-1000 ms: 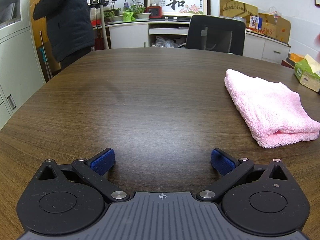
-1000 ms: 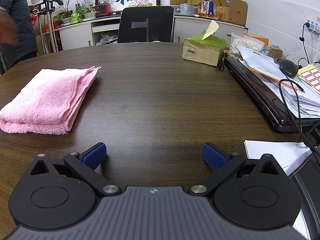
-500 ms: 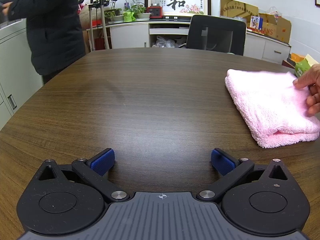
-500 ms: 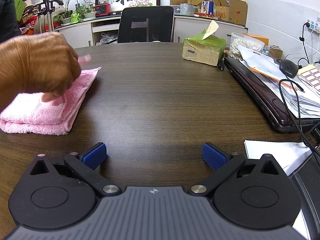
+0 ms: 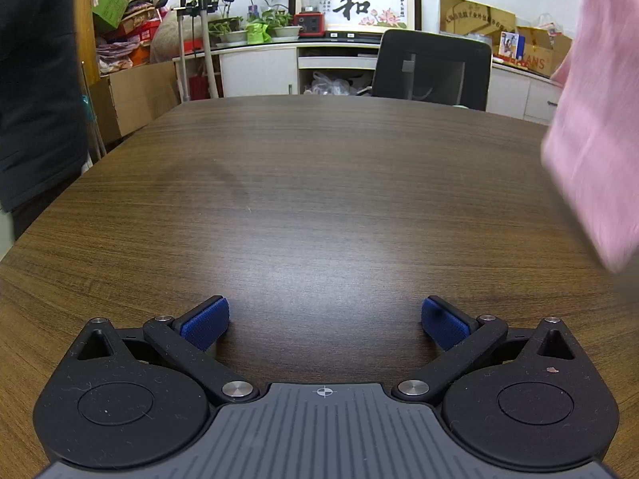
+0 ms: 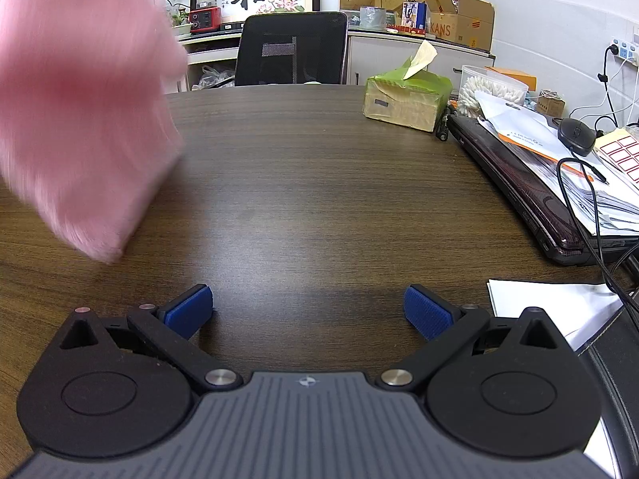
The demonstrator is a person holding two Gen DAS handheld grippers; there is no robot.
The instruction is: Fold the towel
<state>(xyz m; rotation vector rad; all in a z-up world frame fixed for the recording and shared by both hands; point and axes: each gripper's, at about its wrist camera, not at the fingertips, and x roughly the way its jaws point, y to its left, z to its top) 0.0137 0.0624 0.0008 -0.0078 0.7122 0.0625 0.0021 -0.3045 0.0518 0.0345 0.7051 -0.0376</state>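
Hanging in the air above the dark wooden surface [image 5: 319,183], the pink towel [image 5: 595,119] is seen at the right edge of the left wrist view and at the left of the right wrist view [image 6: 80,95], blurred in both. Its long axis runs roughly up and down, slightly slanted, with the upper part cut off by the top of each picture and a lower corner pointing down toward the wood; whether that corner touches the wood cannot be told through the blur. What holds the towel up is not shown. The left tongs [image 5: 324,321] are spread wide, with nothing between the blue pads [image 5: 204,322], and are set low over the near part of the surface. The right tongs [image 6: 308,310] are likewise spread wide and empty, low over the wood, the towel being well to their left. A green tissue box [image 6: 407,97] stands on the far right of the surface, next to a dark laptop [image 6: 531,195] covered with papers [image 6: 535,139] and a black mouse [image 6: 576,135]. A black office chair [image 6: 290,50] is placed at the far edge. A person's dark coat [image 5: 38,80] fills the left side of the left wrist view.
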